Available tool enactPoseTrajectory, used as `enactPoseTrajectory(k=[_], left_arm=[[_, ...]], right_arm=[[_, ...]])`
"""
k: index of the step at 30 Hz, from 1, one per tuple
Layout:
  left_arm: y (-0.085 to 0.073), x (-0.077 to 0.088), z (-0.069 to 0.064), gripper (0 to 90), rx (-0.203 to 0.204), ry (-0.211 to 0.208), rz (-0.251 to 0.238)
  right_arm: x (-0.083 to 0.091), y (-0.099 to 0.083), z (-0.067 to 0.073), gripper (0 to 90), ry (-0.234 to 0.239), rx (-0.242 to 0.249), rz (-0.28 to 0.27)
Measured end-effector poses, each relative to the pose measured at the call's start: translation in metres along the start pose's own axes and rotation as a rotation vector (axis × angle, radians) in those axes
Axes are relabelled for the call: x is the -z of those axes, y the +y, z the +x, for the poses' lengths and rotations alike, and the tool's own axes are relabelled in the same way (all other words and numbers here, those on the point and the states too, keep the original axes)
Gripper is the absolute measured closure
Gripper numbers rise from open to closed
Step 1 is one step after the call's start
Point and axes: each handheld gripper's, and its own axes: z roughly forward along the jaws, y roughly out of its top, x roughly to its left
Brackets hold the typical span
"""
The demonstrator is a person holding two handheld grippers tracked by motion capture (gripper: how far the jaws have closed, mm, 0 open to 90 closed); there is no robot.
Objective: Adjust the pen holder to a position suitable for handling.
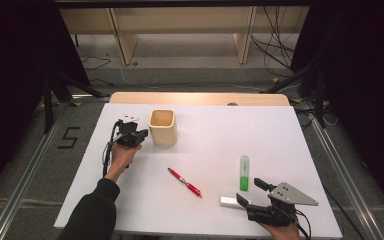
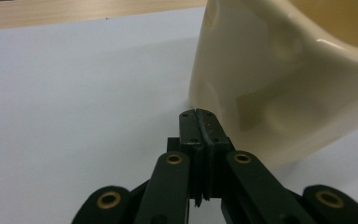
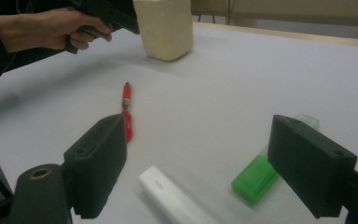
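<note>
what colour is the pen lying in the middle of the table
Red. The pen shows best in the high view, lying loose on the white table.

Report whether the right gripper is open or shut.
Open. The right gripper has its two black jaws spread wide apart in its own view, with the white bar and bare table visible between them, gripping nothing.

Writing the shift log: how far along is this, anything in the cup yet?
Nothing looks placed: the red pen, green highlighter and white stick all lie loose on the table. The cream cup shows no contents. In hand: nothing. The left gripper is shut, empty, beside the cup; the right gripper is open near the white stick. All picking remains.
</note>
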Motion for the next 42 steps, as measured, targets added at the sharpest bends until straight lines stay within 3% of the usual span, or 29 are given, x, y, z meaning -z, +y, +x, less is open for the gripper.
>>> enactPoseTrajectory(k=[9, 17, 28, 42], left_arm=[[0.003, -0.013, 0.005, 89.2, 0.022, -0.021, 0.011], [0.002, -0.02, 0.002, 89.3, -0.011, -0.027, 0.045], [0.003, -0.026, 0.003, 89.3, 0.01, -0.039, 0.045], [0.006, -0.032, -0.009, 89.4, -0.017, -0.055, 0.056]], right_arm=[[-0.001, 0.0, -0.001, 20.6, 0.003, -0.006, 0.002], [-0.001, 0.0, 0.0, 20.5, 0.006, -0.005, 0.005], [-0.002, 0.0, -0.001, 20.6, 0.008, -0.007, 0.005], [-0.002, -0.001, -0.001, 20.6, 0.008, -0.007, 0.008]])
